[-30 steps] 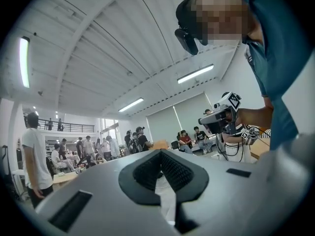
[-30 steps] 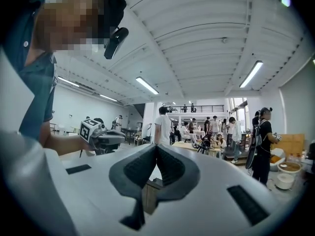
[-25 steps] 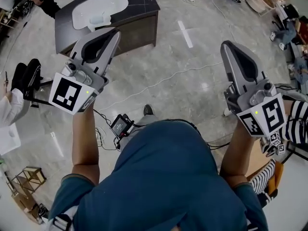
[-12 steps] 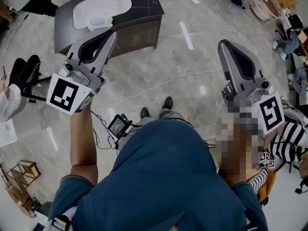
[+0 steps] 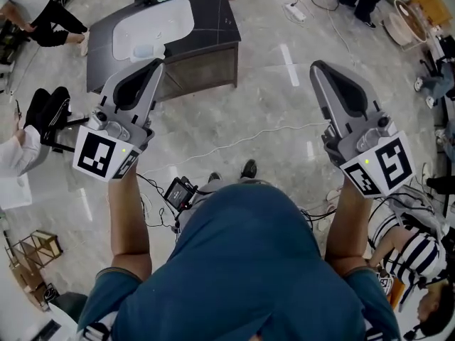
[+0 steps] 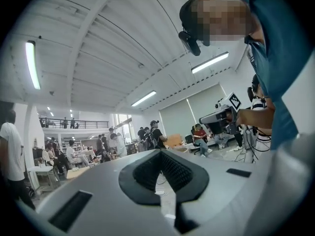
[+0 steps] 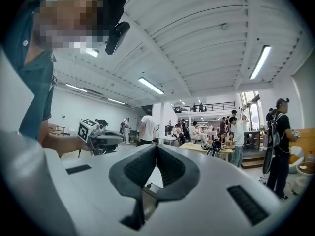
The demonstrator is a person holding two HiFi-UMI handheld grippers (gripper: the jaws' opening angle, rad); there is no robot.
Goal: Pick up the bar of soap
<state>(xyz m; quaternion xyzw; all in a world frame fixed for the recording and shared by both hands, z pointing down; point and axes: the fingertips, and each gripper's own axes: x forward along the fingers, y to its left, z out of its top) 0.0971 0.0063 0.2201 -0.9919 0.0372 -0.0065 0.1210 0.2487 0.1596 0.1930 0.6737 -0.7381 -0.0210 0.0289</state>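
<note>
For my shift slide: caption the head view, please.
Empty-handed: left gripper and right gripper, both shut, held short of the dark counter.

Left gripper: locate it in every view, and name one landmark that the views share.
Head view: the left gripper is left of centre, its marker cube nearest the camera.
Left gripper view: the left gripper itself, bottom centre, jaws together.
Right gripper view: the left gripper shows small at mid-left.
Shared landmark: the person's teal shirt.

Left gripper [image 5: 158, 62] and right gripper [image 5: 315, 66]: grey, with black-and-white square markers. Shirt [image 5: 242, 261] teal. At eleven o'clock a black, pale-veined surface [image 5: 213, 13] carries a white basin [image 5: 178, 9]. Floor [image 5: 270, 112] pale grey marble.
</note>
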